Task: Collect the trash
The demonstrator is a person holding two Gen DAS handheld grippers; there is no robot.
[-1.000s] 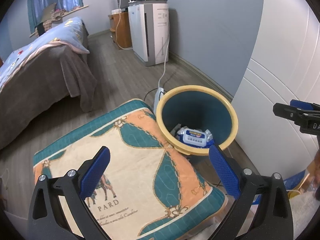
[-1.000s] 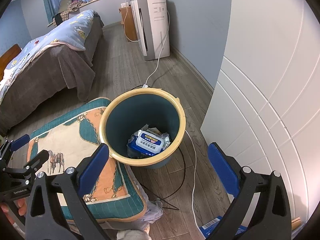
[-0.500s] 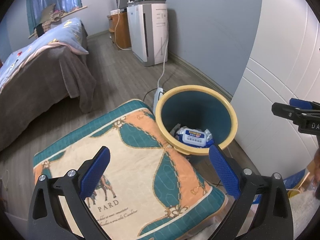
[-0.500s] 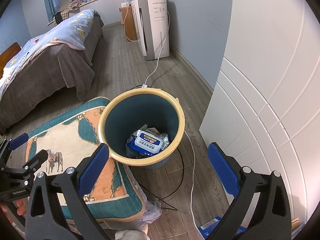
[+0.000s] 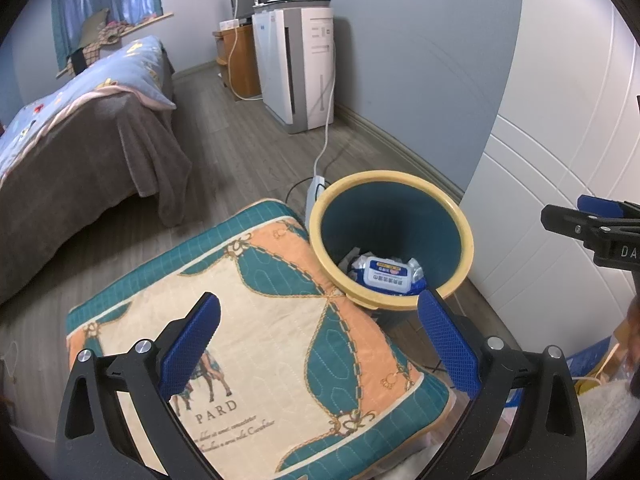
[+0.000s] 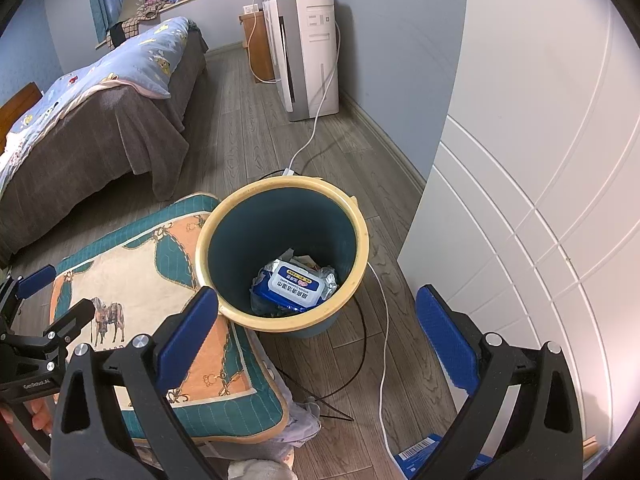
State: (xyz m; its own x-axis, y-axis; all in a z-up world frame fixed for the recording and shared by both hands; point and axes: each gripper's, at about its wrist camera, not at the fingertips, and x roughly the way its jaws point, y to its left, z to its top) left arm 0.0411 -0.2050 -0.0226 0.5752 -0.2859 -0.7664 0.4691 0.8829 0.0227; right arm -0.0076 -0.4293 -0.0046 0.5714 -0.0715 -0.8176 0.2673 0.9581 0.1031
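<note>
Grippers, mine: left gripper (image 5: 320,344) and right gripper (image 6: 316,340) both spread, empty; wipes pack (image 6: 295,285) lies inside bin (image 6: 362,236), where trash belongs.

Blue-and-white wet-wipe pack (image 6: 294,286) covers most other trash in the teal yellow-rimmed plastic bin (image 6: 362,248); crumpled bits under it too hidden to ID. Pack's print too small to read in either view. Blue barcoded flat box (image 6: 420,454), btm of right wrist view, cut by frame edge & right gripper's arm. Bin base hidden in left wrist view behind teal-and-orange horse-print cushion (image 5: 260,320).
</note>
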